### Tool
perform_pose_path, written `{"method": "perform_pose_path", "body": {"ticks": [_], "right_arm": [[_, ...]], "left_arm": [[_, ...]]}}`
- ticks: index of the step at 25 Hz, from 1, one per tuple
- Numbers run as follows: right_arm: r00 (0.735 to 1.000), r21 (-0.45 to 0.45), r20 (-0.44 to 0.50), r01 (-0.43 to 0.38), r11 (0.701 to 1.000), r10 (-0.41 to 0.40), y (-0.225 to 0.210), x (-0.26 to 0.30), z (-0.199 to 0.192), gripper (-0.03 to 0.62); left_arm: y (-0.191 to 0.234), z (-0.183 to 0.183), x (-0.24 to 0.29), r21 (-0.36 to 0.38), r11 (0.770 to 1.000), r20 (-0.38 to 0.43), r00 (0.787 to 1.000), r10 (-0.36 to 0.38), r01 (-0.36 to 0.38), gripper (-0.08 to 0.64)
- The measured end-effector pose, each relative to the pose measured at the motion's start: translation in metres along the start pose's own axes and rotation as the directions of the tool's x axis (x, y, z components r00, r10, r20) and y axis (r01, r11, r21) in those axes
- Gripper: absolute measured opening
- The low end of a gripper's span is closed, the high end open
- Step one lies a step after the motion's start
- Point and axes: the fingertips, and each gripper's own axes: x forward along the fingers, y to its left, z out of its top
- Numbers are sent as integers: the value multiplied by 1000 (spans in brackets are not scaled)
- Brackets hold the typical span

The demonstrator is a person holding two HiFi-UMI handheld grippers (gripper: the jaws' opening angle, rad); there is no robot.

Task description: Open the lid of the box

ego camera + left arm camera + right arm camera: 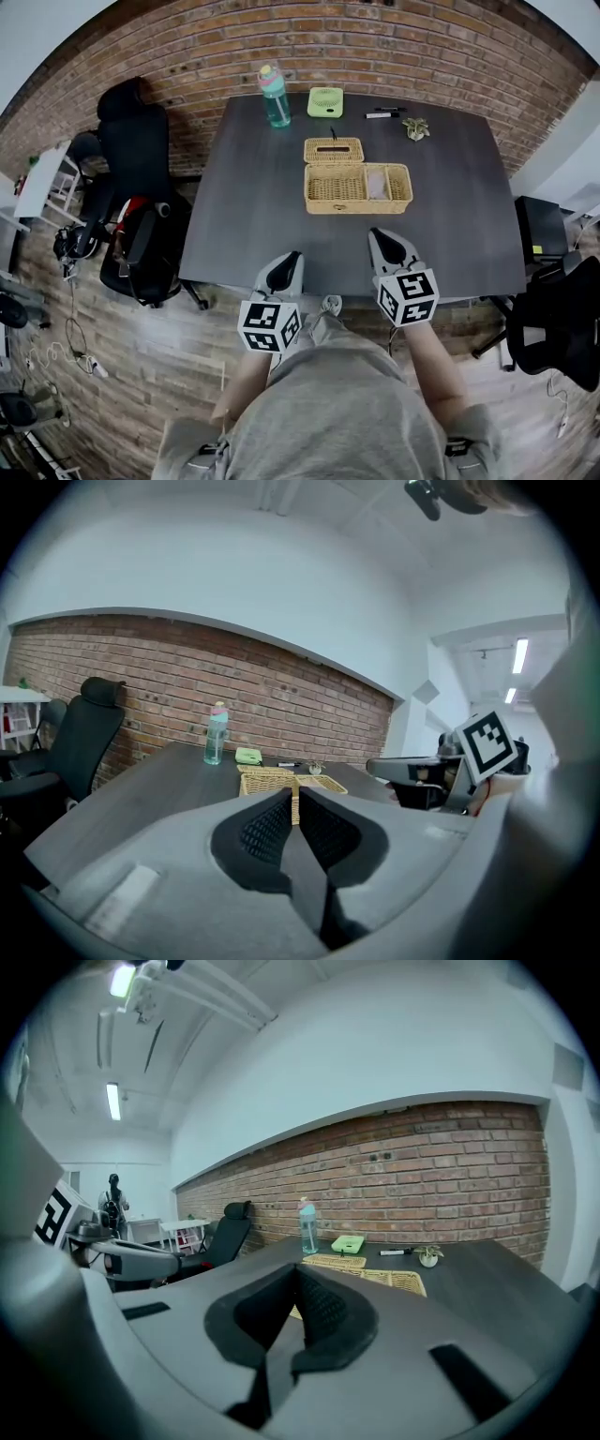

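A wicker box (357, 187) stands open in the middle of the dark table (244, 216), with dividers inside and a pale item in its right part. Its wicker lid (334, 150) lies flat just behind it. Both grippers hover at the table's near edge, well short of the box. My left gripper (292, 258) has its jaws all but together, with nothing between them. My right gripper (378, 234) is shut and empty. The box (281, 782) shows beyond my left gripper (294, 794) in the left gripper view. The right gripper view shows the box (394, 1281) and lid (339, 1262) past my right gripper (297, 1274).
A teal bottle (275, 96), a green pad (325, 101), markers (384, 113) and a small plant (415, 127) line the table's far edge by the brick wall. Black chairs (136, 159) stand left of the table, another (562, 328) at its right.
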Motion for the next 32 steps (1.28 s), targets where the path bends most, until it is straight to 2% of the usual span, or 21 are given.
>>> {"method": "perform_pose_path", "body": {"ticks": [9,17,32], "right_arm": [[999,-42,41,-21,999,23,29,-47,-3,3],[998,-21,66,-11,1000,13,42,-76,-13,3],[996,-17,85,-5,1000,6,51,-88,-11,3]], "left_arm": [[-22,-5,-29,9,1000,24,1000,-2,1,32],[-40,-14,-48,24,1000,23,1000,-21,21,32],[-45,-14,-57,27,999,31,999,-29,28,34]]}}
